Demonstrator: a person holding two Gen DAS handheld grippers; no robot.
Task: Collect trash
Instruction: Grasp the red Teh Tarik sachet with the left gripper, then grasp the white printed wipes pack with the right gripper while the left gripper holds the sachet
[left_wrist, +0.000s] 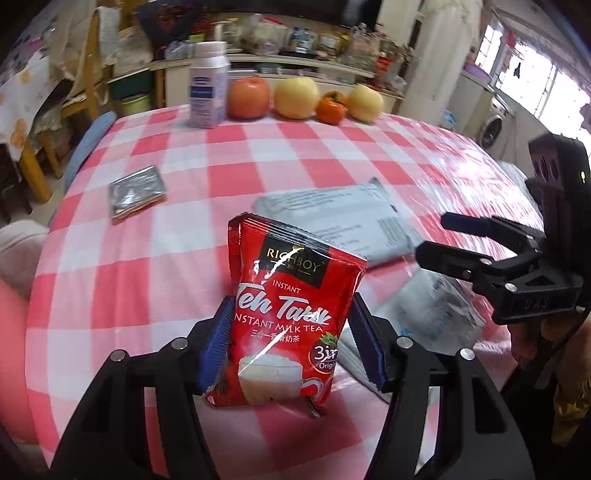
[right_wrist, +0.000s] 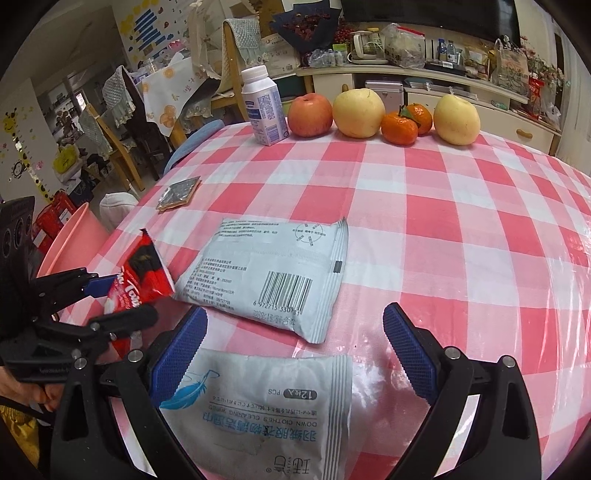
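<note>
Left wrist view, nearest first: showed the left gripper (left_wrist: 290, 332) clenched across the lower half of a red Teh Tarik milk tea sachet (left_wrist: 291, 288), held upright above the checked tablecloth (left_wrist: 147, 266).

Right wrist view: showed the right gripper (right_wrist: 295, 317) spread wide and grasping nothing, poised over the nearer down-clothes wipes pack (right_wrist: 266, 406). Found a second wipes pack (right_wrist: 273, 273) just beyond, barcode side up. Caught the sachet off to the left, near the table edge and a pink container (right_wrist: 74, 240), seemingly the bin. Placed a small foil wrapper (right_wrist: 179, 192) farther on, lying flat. At the far edge, lined up a white bottle (right_wrist: 264, 107), an apple (right_wrist: 310, 114), two pears (right_wrist: 358, 112) and two tangerines (right_wrist: 400, 129).

Risks, as judged: could lose the slick, soft sachet from the pads if swung fast. Could skid off the flat wipes pack on the glossy cloth, or drag the cloth. Could miss the container by letting go early.
</note>
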